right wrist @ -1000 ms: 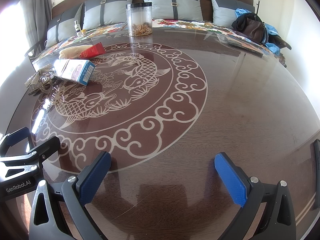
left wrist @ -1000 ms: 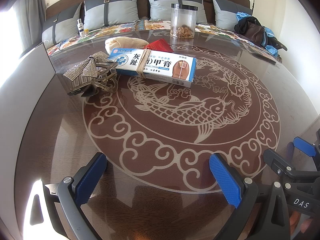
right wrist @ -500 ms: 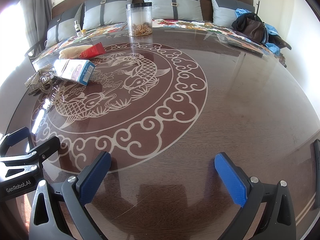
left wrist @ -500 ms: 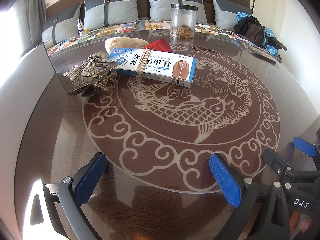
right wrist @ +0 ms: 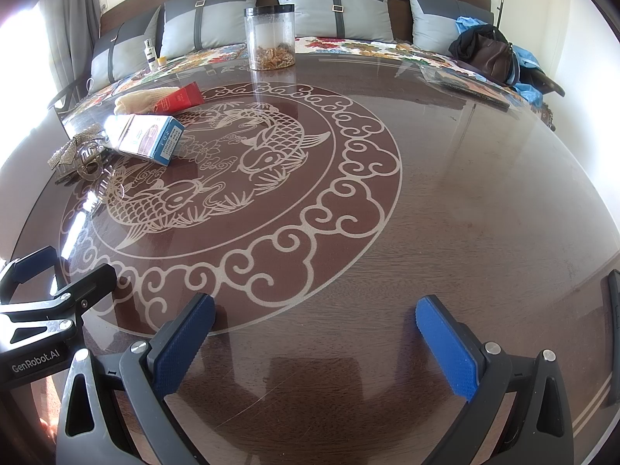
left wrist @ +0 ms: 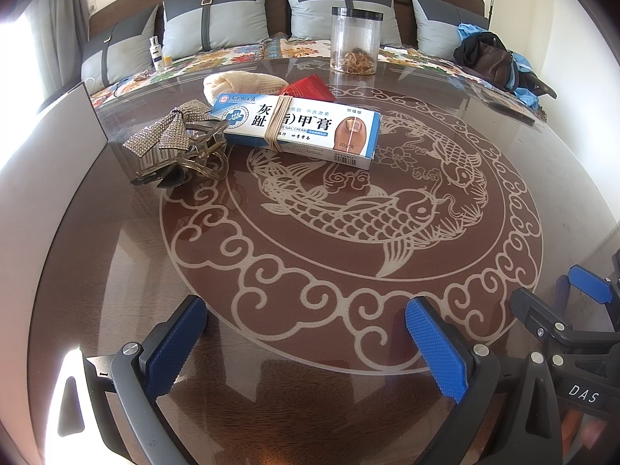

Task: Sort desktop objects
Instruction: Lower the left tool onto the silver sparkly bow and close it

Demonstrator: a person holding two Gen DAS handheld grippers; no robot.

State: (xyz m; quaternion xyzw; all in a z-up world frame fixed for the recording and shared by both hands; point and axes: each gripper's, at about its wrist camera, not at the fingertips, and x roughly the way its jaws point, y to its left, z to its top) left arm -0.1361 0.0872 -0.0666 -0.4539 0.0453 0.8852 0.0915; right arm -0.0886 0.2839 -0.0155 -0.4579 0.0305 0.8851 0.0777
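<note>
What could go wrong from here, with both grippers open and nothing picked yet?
1. The hair clip touches the cream box; grabbing either may drag the other.
2. The rubber bands around the box could snag a fingertip.
3. The glass tabletop looks slick and glary, so the flat red packet behind the box may slide instead of lifting.

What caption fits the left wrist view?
Open left gripper hovers over a koi-patterned table; nail cream box, rhinestone bow hair clip and clear jar lie beyond.
</note>
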